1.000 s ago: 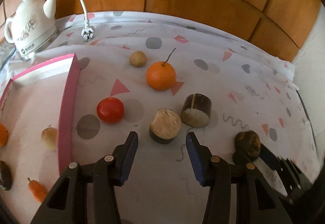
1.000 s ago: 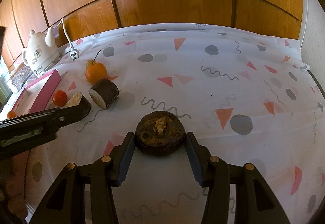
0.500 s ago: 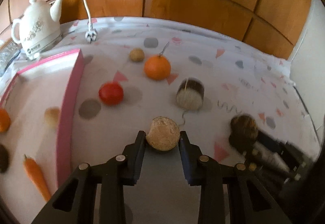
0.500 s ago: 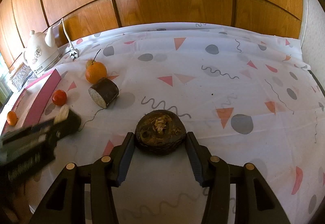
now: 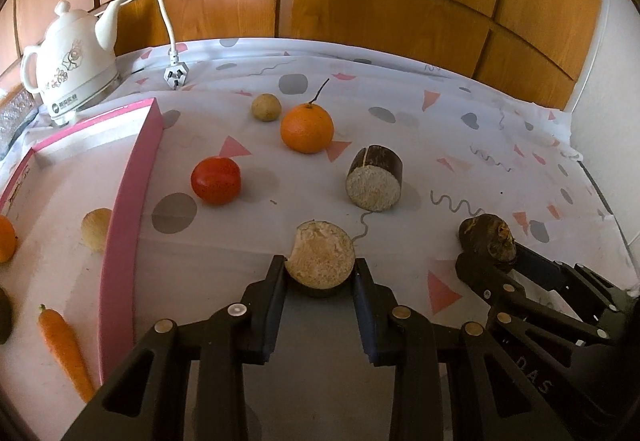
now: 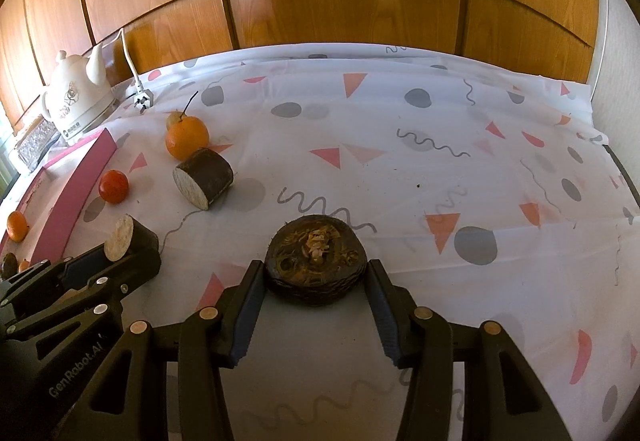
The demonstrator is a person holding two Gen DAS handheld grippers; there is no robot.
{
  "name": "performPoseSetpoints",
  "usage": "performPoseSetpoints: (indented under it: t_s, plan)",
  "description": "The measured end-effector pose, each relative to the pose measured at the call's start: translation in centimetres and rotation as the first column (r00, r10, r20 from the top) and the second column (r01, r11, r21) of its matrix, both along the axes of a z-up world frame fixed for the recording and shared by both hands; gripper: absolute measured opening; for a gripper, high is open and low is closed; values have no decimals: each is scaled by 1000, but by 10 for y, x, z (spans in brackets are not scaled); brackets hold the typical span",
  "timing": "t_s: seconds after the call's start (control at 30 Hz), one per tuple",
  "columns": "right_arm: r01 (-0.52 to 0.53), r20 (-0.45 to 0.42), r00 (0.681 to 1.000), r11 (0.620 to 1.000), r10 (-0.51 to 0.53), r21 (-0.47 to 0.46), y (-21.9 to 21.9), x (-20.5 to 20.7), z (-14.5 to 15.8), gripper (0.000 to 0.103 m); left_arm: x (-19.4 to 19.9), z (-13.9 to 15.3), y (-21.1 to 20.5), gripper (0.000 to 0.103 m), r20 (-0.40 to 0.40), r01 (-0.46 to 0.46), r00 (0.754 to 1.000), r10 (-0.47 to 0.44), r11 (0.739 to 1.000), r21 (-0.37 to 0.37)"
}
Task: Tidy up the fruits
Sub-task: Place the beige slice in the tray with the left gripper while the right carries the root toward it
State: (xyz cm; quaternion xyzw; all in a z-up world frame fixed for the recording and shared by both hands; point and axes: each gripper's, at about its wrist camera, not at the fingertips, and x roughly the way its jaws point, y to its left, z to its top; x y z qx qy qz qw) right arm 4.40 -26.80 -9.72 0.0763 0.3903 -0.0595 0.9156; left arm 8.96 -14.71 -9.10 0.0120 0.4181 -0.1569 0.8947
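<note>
My left gripper (image 5: 320, 269) is shut on a dark-skinned cut piece (image 5: 320, 255) whose pale cut face points up and away; the pads press on both its sides. The right gripper (image 6: 315, 273) is shut on a dark, rough round root (image 6: 316, 253) that rests on the patterned cloth. Further back lie a second cut piece (image 5: 374, 183), an orange with a stem (image 5: 307, 128), a red tomato (image 5: 216, 180) and a small tan fruit (image 5: 265, 107). The pink-walled box (image 5: 132, 201) at the left holds a carrot (image 5: 64, 349), a tan fruit (image 5: 96, 229) and an orange (image 5: 6, 237).
A white kettle (image 5: 72, 61) stands at the back left, its cord and plug (image 5: 176, 75) lying on the cloth. Wooden panelling runs along the back. The two grippers sit side by side near the front, the right one (image 5: 486, 261) at the left view's right edge.
The left gripper moved forward to the cut piece and closed on it. The right gripper has kept still on the dark root.
</note>
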Motion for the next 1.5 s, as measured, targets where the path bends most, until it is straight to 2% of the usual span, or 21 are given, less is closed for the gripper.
performPoseSetpoints:
  t_s: [0.27,0.5,0.6,0.83,0.93,1.17,1.5]
  plan:
    - [0,0,1000,1000,0,-1,0,0,0,52,0,0,1,32,1,1,1000,-1,1000,-7]
    - [-1,4,1000,1000,1,8,-1,0,-1,52,-1,4,-1,32,-3,13,1000,-13,1000,19]
    - [-2,7,1000,1000,2,6,-1,-1,-1,52,-5,12,3,32,-10,12,1000,-12,1000,17]
    - [0,4,1000,1000,0,-10,1,0,0,51,-25,54,27,32,75,10,997,-8,1000,-27]
    - [1,3,1000,1000,-1,-16,1,0,0,51,-31,66,42,32,92,-10,996,13,999,-36]
    - [2,-1,1000,999,-2,-32,3,0,0,51,-35,74,82,32,86,-88,992,92,995,-50]
    - [6,-8,1000,998,-6,-63,8,1,0,51,-37,60,139,32,38,-223,974,225,973,-52]
